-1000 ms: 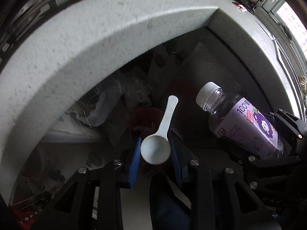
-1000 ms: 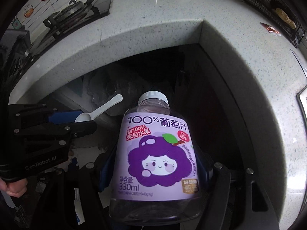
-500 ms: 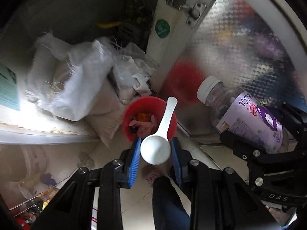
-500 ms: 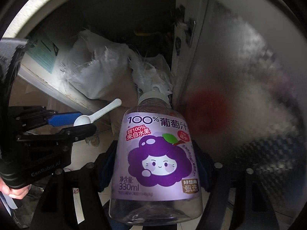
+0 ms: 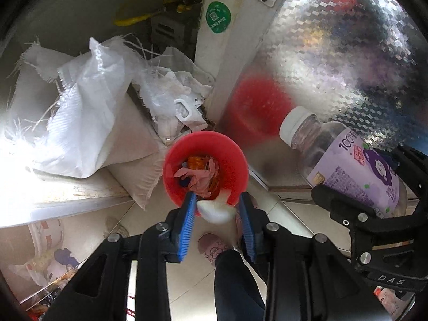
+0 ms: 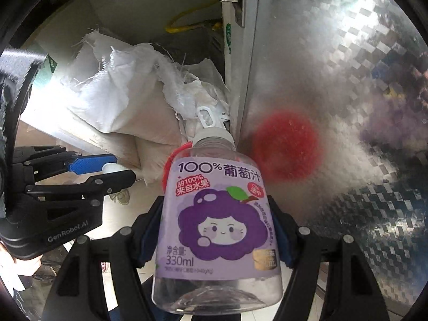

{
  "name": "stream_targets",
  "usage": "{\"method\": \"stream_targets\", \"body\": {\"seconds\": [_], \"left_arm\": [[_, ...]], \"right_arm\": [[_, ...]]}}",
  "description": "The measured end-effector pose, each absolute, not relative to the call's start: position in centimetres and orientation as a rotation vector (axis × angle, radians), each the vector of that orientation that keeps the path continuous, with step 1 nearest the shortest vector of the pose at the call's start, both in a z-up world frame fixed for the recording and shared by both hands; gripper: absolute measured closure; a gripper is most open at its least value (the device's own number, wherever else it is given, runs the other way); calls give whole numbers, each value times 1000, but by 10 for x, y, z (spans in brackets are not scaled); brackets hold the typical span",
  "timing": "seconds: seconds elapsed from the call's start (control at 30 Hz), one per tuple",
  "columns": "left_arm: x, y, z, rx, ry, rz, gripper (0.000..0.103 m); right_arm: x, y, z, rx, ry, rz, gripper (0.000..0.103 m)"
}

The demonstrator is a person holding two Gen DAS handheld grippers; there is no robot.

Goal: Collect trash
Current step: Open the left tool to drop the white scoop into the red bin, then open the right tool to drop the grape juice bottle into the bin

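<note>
A red trash bin (image 5: 235, 160) stands on the floor with wrappers and pink scraps inside. My left gripper (image 5: 217, 208) hovers right over its near rim, jaws apart. A white plastic scoop (image 5: 215, 210) sits between the blue pads, tipped down into the bin and touching neither pad. My right gripper (image 6: 214, 230) is shut on an empty grape juice bottle (image 6: 216, 219) with a purple label and white cap, held to the right of the bin. The bottle also shows in the left wrist view (image 5: 347, 165). The bin's rim (image 6: 171, 155) peeks out behind the bottle.
White woven sacks (image 5: 80, 112) and plastic bags are piled in an open cabinet left of the bin. A shiny patterned cabinet door (image 5: 334, 53) stands right behind the bin. A slippered foot (image 5: 211, 246) stands on the tiled floor below the left gripper.
Both grippers have dropped from the countertop level down toward the bin. The left gripper has opened, and the scoop has tipped handle-first into the bin.
</note>
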State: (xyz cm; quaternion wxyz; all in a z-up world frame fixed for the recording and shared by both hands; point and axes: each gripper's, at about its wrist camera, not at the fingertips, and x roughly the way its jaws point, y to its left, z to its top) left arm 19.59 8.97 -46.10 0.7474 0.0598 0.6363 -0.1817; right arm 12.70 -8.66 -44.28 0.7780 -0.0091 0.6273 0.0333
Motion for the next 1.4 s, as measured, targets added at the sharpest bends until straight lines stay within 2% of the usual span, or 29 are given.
{"method": "stream_targets", "body": {"seconds": [0.1, 0.23, 0.4, 1.4], "left_arm": [[198, 86, -463, 137, 1380, -394, 47], [198, 87, -461, 132, 1370, -382, 35], [197, 95, -460, 112, 1375, -348, 28], [176, 151, -480, 1, 1400, -129, 25]], "right_arm": [[128, -87, -445, -19, 1359, 73, 34], [127, -86, -450, -27, 1367, 81, 34], [128, -81, -451, -50, 1370, 108, 34], [142, -36, -477, -240, 1345, 274, 34]]}}
